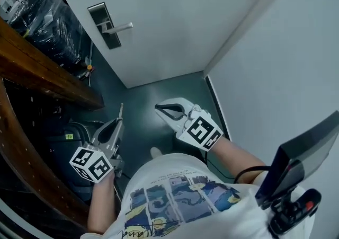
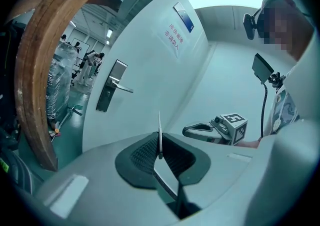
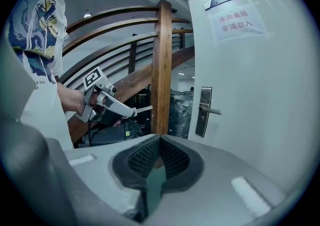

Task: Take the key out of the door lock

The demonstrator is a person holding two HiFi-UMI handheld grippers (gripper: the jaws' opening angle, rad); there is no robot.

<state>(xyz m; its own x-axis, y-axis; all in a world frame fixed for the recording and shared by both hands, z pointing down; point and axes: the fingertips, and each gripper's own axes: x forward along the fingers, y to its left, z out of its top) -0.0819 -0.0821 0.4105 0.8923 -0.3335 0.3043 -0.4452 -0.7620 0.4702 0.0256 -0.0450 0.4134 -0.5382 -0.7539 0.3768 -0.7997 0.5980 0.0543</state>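
Observation:
My left gripper [image 1: 119, 118] is shut on the key [image 1: 121, 108], a thin metal blade that sticks out past its fingertips. In the left gripper view the key [image 2: 159, 135] stands edge-on between the black pads [image 2: 145, 156]. It is well clear of the white door [image 1: 175, 20], whose dark lock plate [image 1: 105, 26] and silver handle [image 1: 121, 28] are farther ahead. The lock plate [image 2: 111, 92] also shows to the left in the left gripper view. My right gripper [image 1: 159, 108] hangs beside the left one, shut, with nothing between its pads [image 3: 172, 157].
A curved wooden railing [image 1: 47, 81] runs along the left, with a wooden post [image 3: 162, 69] beside the door. Plastic-wrapped goods [image 1: 47, 20] stand behind it. A white wall [image 1: 280, 73] closes the right side. A paper sign [image 3: 237, 22] is taped on the door.

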